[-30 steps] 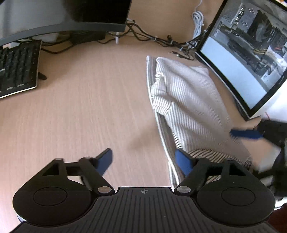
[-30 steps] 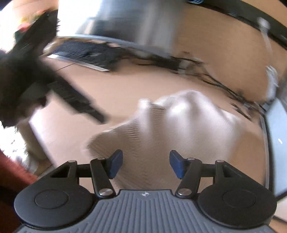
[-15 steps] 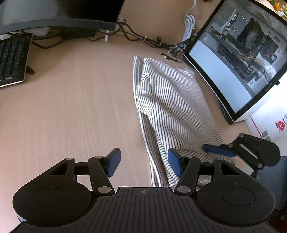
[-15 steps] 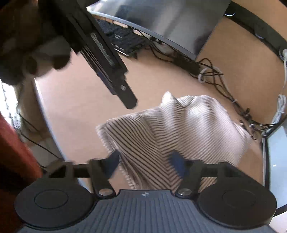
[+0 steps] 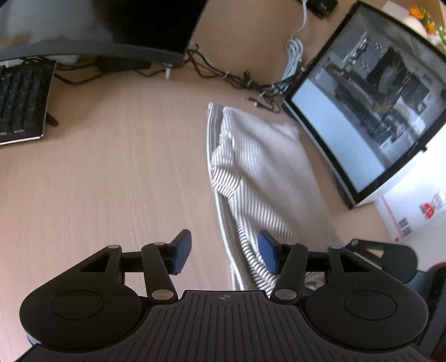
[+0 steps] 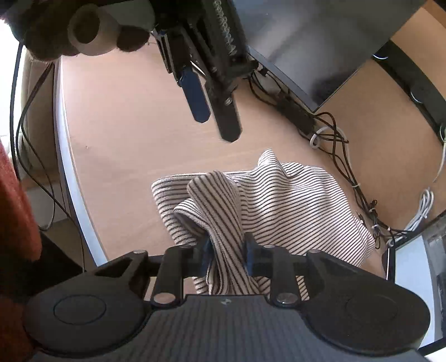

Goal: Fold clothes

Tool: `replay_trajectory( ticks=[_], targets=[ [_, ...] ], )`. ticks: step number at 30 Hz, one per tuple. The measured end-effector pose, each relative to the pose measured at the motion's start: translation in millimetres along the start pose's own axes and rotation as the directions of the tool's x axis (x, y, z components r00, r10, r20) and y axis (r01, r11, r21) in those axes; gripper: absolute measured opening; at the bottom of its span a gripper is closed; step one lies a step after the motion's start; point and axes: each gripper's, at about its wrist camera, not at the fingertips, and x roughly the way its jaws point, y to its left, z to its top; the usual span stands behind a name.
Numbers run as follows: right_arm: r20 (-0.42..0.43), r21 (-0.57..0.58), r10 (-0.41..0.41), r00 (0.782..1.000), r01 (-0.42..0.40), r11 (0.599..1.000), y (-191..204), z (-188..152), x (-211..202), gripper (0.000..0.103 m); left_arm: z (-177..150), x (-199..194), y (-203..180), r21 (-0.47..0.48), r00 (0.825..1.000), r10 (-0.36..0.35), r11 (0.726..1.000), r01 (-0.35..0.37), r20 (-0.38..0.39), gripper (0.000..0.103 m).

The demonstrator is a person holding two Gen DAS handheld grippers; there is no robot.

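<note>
A cream garment with thin dark stripes (image 5: 259, 167) lies folded on the wooden desk (image 5: 111, 181), just left of a monitor. My left gripper (image 5: 225, 252) hovers open above the garment's near left edge, with nothing between its blue pads. In the right wrist view my right gripper (image 6: 227, 247) is shut on a raised fold of the striped garment (image 6: 292, 208), and the cloth hangs bunched between its fingers. The left gripper (image 6: 211, 111) shows there from above, held by a hand (image 6: 83, 27), over bare desk beyond the garment.
A lit monitor (image 5: 370, 117) stands right of the garment, a dark monitor (image 5: 97, 25) and a keyboard (image 5: 19, 105) at the back left. Tangled cables (image 6: 343, 156) run behind the cloth. The desk's white front edge (image 6: 72, 167) curves at the left.
My right gripper went from open over the garment to shut on a fold of its near edge, which now stands lifted. The left gripper stayed open and shifted slightly.
</note>
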Motion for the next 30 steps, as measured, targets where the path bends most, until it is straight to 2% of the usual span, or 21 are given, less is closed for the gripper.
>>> replay_trajectory(
  ticks=[3,5,7,11,13,16,18,21,26,28,29,30],
  targets=[
    [0.034,0.156,0.087,0.996,-0.091,0.984,-40,2,-19,0.030,1,-1,-4,0.002,1.000,-0.014,1.000,0.014,-0.002,0.066],
    [0.071,0.250,0.133,0.989,-0.147,0.957,-68,2,-32,0.046,1,2,-10,0.001,0.999,-0.040,0.999,0.040,-0.005,0.067],
    [0.123,0.317,0.136,0.983,-0.169,0.933,-97,1,-41,0.053,0,5,-17,0.000,0.998,-0.070,0.998,0.070,-0.008,0.067],
    [0.186,0.465,0.092,0.978,-0.170,0.869,-152,1,-40,0.053,-5,15,-34,-0.003,0.992,-0.122,0.993,0.122,-0.019,0.067],
    [0.186,0.513,0.048,0.981,-0.138,0.847,-178,4,-19,0.053,-8,22,-39,-0.015,0.991,-0.131,0.991,0.130,-0.035,0.068],
    [0.155,0.565,0.005,0.988,-0.093,0.820,-204,8,21,0.053,-14,32,-41,-0.041,0.993,-0.104,0.994,0.102,-0.062,0.068],
    [0.139,0.590,0.024,0.990,-0.103,0.801,-220,13,51,0.059,-17,37,-41,-0.064,0.994,-0.086,0.995,0.081,-0.072,0.068],
    [0.120,0.585,0.086,0.989,-0.140,0.799,-237,28,108,0.060,-20,43,-39,-0.094,0.995,-0.063,0.994,0.055,-0.082,0.066],
    [0.062,0.595,0.152,0.986,-0.159,0.788,-238,34,166,0.064,-25,50,-39,-0.116,0.994,-0.055,0.992,0.043,-0.096,0.060],
    [0.071,0.623,0.204,0.976,-0.204,0.755,-239,29,186,0.060,-25,51,-41,-0.113,0.994,-0.048,0.993,0.038,-0.095,0.060],
    [0.092,0.635,0.222,0.971,-0.229,0.738,-240,27,188,0.044,-24,53,-41,-0.115,0.995,-0.049,0.993,0.039,-0.092,0.060],
    [0.109,0.634,0.226,0.968,-0.243,0.734,-238,28,185,0.034,-24,54,-40,-0.117,0.995,-0.051,0.992,0.040,-0.088,0.060]
  ],
)
